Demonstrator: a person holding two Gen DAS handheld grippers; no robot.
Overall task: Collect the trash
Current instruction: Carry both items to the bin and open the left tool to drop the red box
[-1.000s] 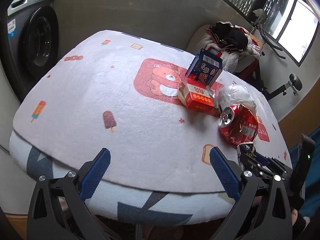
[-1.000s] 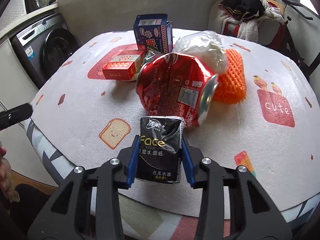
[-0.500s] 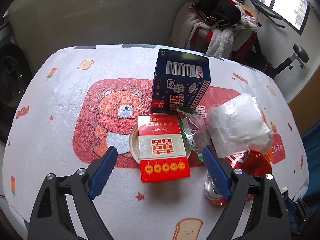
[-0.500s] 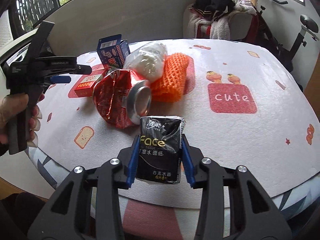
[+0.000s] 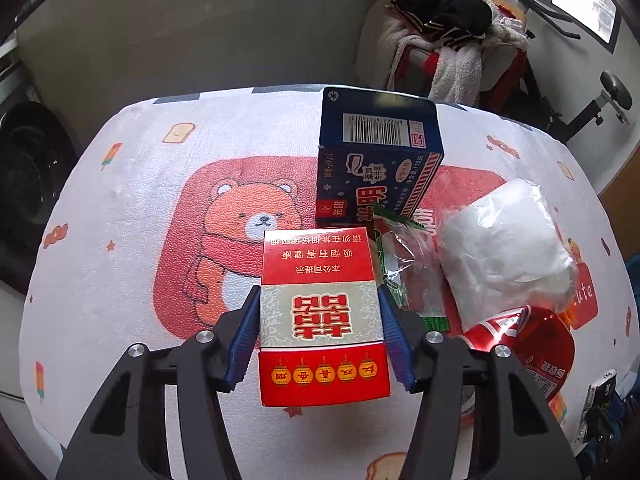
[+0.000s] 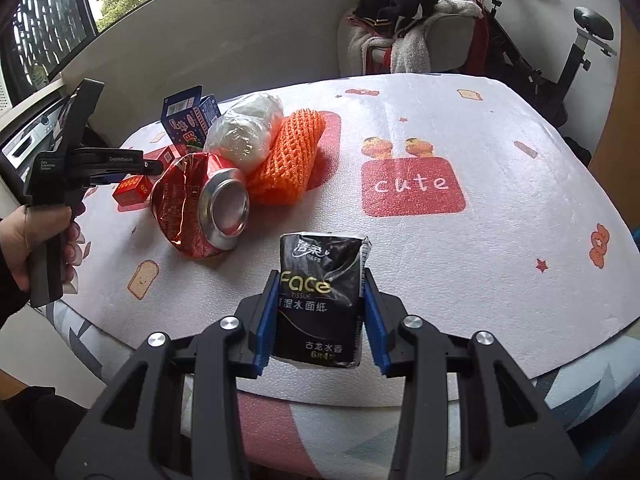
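My left gripper (image 5: 318, 320) is shut on a red cigarette box (image 5: 320, 312), its blue pads against both sides of the box. Behind it stand a blue carton (image 5: 376, 160), a crumpled clear wrapper (image 5: 404, 276), a white plastic bag (image 5: 504, 248) and a crushed red can (image 5: 532, 344). My right gripper (image 6: 320, 304) is shut on a black tissue pack (image 6: 322, 296) above the table's near edge. In the right wrist view the can (image 6: 200, 208), an orange foam net (image 6: 288, 160), the bag (image 6: 244, 136), the carton (image 6: 188, 120) and the left gripper (image 6: 150, 168) lie to the left.
The table has a white patterned cover (image 5: 120, 208) with a bear print and a red "cute" patch (image 6: 412, 186). A chair piled with clothes (image 5: 444, 32) and an exercise bike (image 6: 576, 52) stand behind the table. A washing machine (image 5: 24, 184) is at the left.
My left gripper moved in over the table and closed on the red cigarette box. My right gripper kept its hold on the tissue pack and swung to the right, away from the can.
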